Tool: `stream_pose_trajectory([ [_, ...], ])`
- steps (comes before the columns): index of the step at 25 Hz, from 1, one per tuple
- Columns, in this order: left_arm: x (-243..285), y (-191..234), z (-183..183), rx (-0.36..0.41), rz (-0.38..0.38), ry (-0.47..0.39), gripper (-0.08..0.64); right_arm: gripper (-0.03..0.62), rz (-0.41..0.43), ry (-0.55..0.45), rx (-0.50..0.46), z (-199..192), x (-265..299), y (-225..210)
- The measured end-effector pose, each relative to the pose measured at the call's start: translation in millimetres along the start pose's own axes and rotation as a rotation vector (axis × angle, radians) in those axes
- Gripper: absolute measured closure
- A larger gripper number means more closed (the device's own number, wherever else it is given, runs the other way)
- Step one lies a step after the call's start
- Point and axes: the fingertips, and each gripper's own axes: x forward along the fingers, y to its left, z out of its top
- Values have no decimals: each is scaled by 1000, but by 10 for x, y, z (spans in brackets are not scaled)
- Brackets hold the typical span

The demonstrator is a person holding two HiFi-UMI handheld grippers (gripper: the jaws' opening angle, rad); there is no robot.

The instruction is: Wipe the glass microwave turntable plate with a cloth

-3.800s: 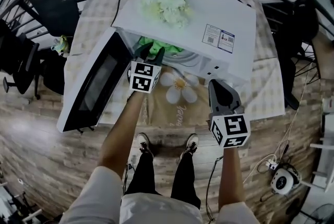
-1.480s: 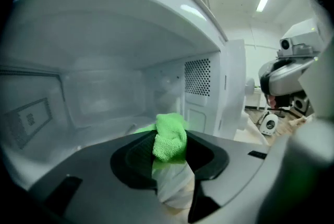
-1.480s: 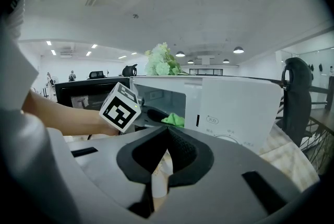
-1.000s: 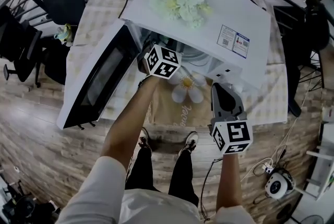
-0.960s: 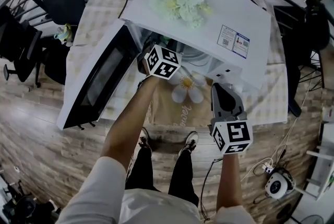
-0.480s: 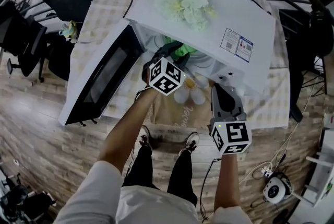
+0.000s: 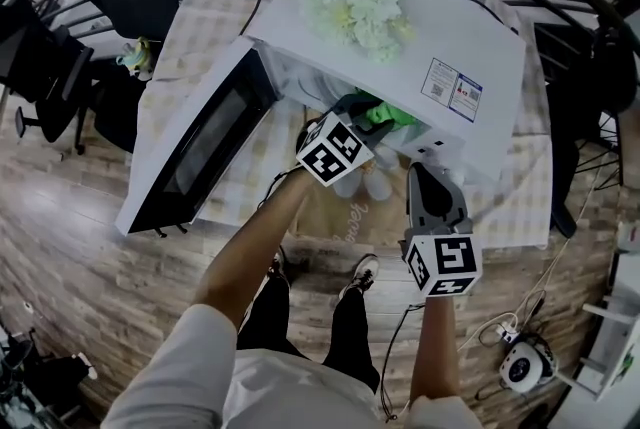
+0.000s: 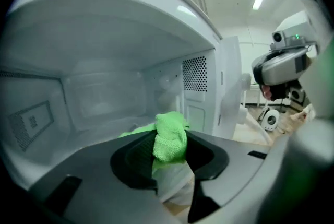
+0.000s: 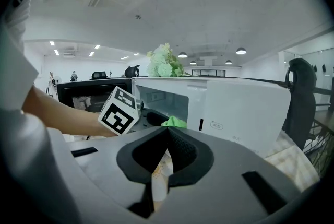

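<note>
**Tongs at the microwave: one with the cloth, one empty**

Two grippers are in view, one in each of the person's hands, and each carries one cube with square markers. The left gripper (image 7: 366,109) reaches into the open mouth of the single white microwave (image 7: 430,27). Its jaws are clamped on the one green cloth (image 8: 168,133), which bunches up above the tips and trails down behind them. The right gripper (image 7: 423,173) hangs outside the microwave, in front of its right-hand panel and above the table (image 7: 205,12). Its jaws are pressed together at the tips with nothing between them.

From the right gripper's own view, the cloth (image 9: 174,122) shows as a small green patch just inside the cavity opening, beyond the closed jaw tips and well apart from them. The left gripper's marker cube (image 9: 120,110) sits just to the left of that patch.

The microwave's one door (image 7: 195,157) stands swung wide to the left. One bunch of pale flowers (image 7: 362,5) lies on top of the microwave. The table is covered by a checked cloth with a flower print.

The glass plate cannot be made out. The left gripper's body hides the cavity floor in its own view, and the microwave's top hides it from above.
</note>
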Motion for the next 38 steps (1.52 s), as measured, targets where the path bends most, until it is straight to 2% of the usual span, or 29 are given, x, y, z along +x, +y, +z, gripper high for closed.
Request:
stream_pose_trajectory([
  [3, -100, 404, 66, 88, 218, -28, 402, 578, -2, -3, -9, 49, 7, 4],
  [6, -165, 875, 8, 136, 423, 8, 402, 578, -5, 1, -17, 56, 11, 21],
  [8, -170, 1151, -54, 135, 507, 45, 402, 578, -10, 8, -20, 36, 15, 19],
  [10, -168, 1373, -123, 108, 549, 85, 400, 578, -16, 16, -19, 5, 21, 13],
  [13, -167, 1497, -244, 37, 534, 147, 399, 578, -19, 26, -13, -42, 49, 12],
  [17, -215, 1324, -423, -29, 474, 197, 399, 578, -21, 31, 12, -94, 128, -10],
  [19, -257, 1185, -443, -43, 432, 191, 399, 578, -23, 30, 15, -83, 134, -22],
  [26, -305, 526, -383, -85, 214, 151, 400, 578, -25, 21, 6, -10, 44, -50],
  [31, -200, 28, -243, -156, 34, 117, 402, 578, -18, 28, 2, -48, -37, -23],
  [33, -166, -35, -179, -182, -12, 78, 402, 578, -18, 30, 1, -73, -67, -22],
  [35, -168, 64, -89, -186, 21, 10, 402, 578, -24, 32, 2, -102, -95, -40],
  [36, -184, 183, -46, -164, 83, -19, 402, 578, -28, 33, 3, -119, -112, -52],
  [38, -230, 515, -19, -90, 263, -27, 400, 578, -35, 40, 4, -158, -145, -64],
])
